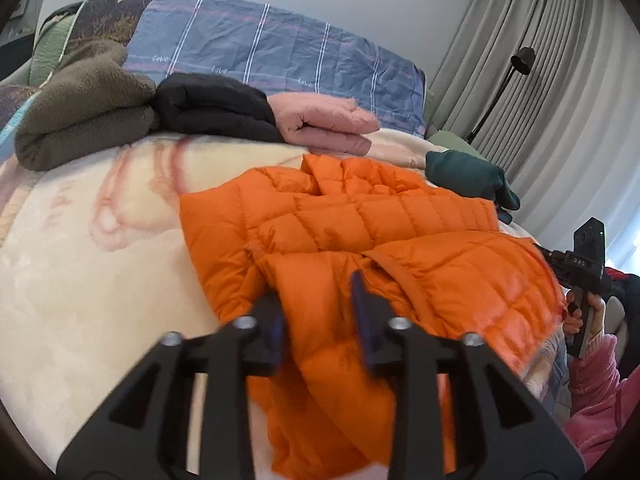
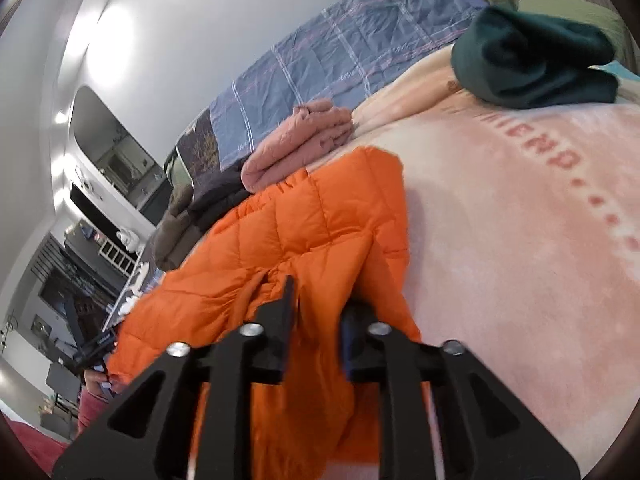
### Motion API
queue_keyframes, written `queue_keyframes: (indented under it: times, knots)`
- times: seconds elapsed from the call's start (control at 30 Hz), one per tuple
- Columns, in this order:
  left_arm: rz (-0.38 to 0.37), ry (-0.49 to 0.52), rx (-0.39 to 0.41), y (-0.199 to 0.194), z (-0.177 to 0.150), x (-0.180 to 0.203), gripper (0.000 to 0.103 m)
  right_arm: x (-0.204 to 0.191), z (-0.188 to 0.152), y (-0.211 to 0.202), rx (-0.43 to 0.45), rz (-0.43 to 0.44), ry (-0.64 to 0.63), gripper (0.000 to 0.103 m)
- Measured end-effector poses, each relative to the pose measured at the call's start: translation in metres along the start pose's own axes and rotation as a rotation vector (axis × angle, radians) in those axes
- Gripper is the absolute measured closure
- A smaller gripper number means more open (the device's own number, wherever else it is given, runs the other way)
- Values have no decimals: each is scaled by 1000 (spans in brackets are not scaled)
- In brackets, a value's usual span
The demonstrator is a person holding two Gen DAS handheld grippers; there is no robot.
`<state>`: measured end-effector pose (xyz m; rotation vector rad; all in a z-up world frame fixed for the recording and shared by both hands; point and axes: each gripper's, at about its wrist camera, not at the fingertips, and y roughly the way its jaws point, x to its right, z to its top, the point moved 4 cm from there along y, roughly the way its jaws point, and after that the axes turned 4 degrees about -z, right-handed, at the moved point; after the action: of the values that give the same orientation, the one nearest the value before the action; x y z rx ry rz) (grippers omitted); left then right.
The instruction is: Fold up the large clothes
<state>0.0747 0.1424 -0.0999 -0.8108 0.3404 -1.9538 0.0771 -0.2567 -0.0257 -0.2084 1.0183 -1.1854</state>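
I hold a gripper in each hand over the orange quilted jacket (image 1: pixel 360 232), which lies spread and partly folded on the cream and pink blanket (image 1: pixel 100 264) that covers the bed. My left gripper (image 1: pixel 318 304) points down at the near hem of the jacket; its two dark fingers stand apart, with a puffed fold of orange fabric lying between them, and the pads do not press on the cloth, so this grip is released. My right gripper (image 2: pixel 316 304) sits at the jacket's other near edge; its fingers are also parted, orange fabric runs up between them, and I cannot see the pads squeezing it, so it too has let go. In the left wrist view my right hand (image 1: pixel 588 316) shows at the right edge in a pink sleeve (image 1: pixel 600 400), wrapped around the handle of its tool. Beyond the jacket, along the far side of the blanket, a row of folded clothes rests: a brown fleece (image 1: pixel 84 120), a black garment (image 1: pixel 216 108) just beside it, and a pink quilted one (image 1: pixel 328 124) touching the black one. A dark green folded garment (image 1: pixel 472 176) lies apart, to the right. A blue striped quilt (image 1: pixel 272 48) stands behind them, and grey curtains (image 1: pixel 560 60) hang at the right.
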Motion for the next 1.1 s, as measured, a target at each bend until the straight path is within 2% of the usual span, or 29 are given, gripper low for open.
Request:
queue_keyframes:
  times: [0.03, 0.13, 0.27, 0.37, 0.5, 0.53, 0.6, 0.63, 0.67, 0.7, 0.73, 0.77, 0.83, 0.9, 1.0, 1.07, 1.1]
  knots:
    - [-3, 6, 10, -7, -1, 3, 54, -1, 0, -8, 11, -4, -10, 66]
    - [6, 31, 38, -35, -8, 14, 46, -5, -13, -29, 11, -17, -42, 65]
    - [-9, 7, 32, -57, -25, 18, 45, -4, -40, -41, -37, -28, -55, 65]
    - [-35, -20, 6, -67, -40, 20, 45, -4, -55, -42, -68, 6, -34, 65]
    - [-124, -61, -20, -72, -54, 29, 45, -13, -64, -40, -94, 48, -46, 65]
    - [-162, -75, -26, -72, -57, 32, 42, -15, -65, -39, -99, 52, -52, 64]
    - [-238, -103, -50, -63, -62, 35, 38, -18, -66, -33, -118, 51, -58, 63]
    - [-252, -116, -72, -56, -65, 36, 38, -18, -65, -31, -124, 52, -52, 62]
    - [-254, -122, -86, -49, -67, 37, 40, -19, -65, -29, -130, 53, -45, 61]
    - [-260, -122, -93, -44, -68, 39, 58, -19, -65, -28, -131, 52, -42, 61]
    - [-284, -122, -100, -38, -67, 41, 91, -21, -63, -27, -123, 50, -45, 63]
    - [-301, -124, -103, -34, -64, 43, 97, -24, -61, -30, -113, 55, -51, 72]
    - [-320, -79, -64, -36, -51, 51, 98, -32, -47, -38, -69, 99, -61, 88]
    - [-324, -26, -18, -40, -31, 60, 98, -41, -25, -46, -6, 141, -70, 90]
    - [-333, 40, 57, -40, 10, 72, 97, -57, 11, -42, 58, 160, -127, 90]
    - [-328, 57, 116, -27, 48, 72, 96, -66, 41, -21, 78, 168, -155, 90]
    - [-310, 54, 137, -20, 60, 70, 91, -66, 56, -8, 77, 163, -148, 90]
